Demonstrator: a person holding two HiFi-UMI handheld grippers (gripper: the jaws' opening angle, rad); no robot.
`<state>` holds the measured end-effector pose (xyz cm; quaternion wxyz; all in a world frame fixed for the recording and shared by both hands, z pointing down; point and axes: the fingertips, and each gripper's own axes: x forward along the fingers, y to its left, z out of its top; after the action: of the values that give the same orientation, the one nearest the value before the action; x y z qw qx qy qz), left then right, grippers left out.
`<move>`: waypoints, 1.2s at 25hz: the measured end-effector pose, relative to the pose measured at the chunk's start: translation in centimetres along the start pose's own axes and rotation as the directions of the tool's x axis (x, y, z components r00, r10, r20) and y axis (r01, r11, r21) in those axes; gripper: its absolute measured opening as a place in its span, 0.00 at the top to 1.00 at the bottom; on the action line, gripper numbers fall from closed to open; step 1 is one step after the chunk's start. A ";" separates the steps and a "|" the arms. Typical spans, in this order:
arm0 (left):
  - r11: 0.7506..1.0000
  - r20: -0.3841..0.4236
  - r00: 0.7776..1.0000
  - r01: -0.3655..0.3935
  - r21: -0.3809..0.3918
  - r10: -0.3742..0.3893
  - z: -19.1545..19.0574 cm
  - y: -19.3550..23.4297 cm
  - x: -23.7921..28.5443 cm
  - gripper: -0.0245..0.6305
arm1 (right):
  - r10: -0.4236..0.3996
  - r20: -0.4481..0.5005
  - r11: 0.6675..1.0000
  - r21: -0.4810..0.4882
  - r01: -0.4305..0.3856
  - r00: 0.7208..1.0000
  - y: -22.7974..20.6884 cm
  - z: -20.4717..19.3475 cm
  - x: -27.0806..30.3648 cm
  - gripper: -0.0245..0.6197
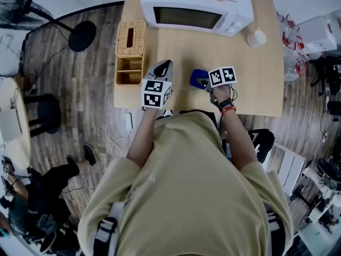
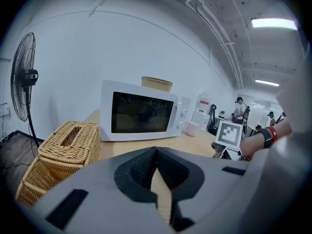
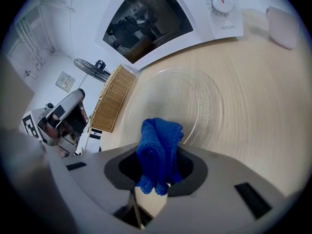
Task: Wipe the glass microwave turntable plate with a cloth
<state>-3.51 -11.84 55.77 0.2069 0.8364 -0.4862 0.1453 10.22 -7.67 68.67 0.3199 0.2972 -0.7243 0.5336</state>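
Plate (image 3: 187,101) near rim hidden behind cloth (image 3: 158,150), right gripper (image 3: 158,172)

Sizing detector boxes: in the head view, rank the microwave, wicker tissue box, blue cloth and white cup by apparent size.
1. microwave
2. wicker tissue box
3. white cup and blue cloth: these look alike and the cloth is partly covered, so they are unranked.

The clear glass turntable plate (image 3: 190,99) lay flat just in front of the microwave (image 3: 161,18). The blue knitted cloth (image 3: 158,147), bunched upright, was pinched in the right gripper (image 3: 160,167) over the plate's rim farthest from the microwave.
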 end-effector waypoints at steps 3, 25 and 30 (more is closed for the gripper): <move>1.000 0.001 1.000 0.009 0.001 -0.009 0.0 -0.3 0.2 0.93 | -0.010 0.005 1.000 0.013 0.010 1.000 -0.6 -0.1 -0.4 0.78; 0.999 0.070 0.997 0.019 0.029 -0.021 1.3 -0.9 -3.9 0.93 | -0.001 0.337 0.985 0.162 -0.057 0.941 0.2 -0.4 -4.5 0.77; 0.998 0.087 0.996 0.021 0.053 -0.026 3.1 0.4 -5.7 0.93 | 0.001 0.510 0.997 0.071 -0.044 0.860 5.7 3.1 -8.8 0.77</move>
<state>-6.48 -9.30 50.62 0.1654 0.8528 -0.4809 0.1186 10.87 -8.40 57.77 0.0990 0.4316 -0.7644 0.4686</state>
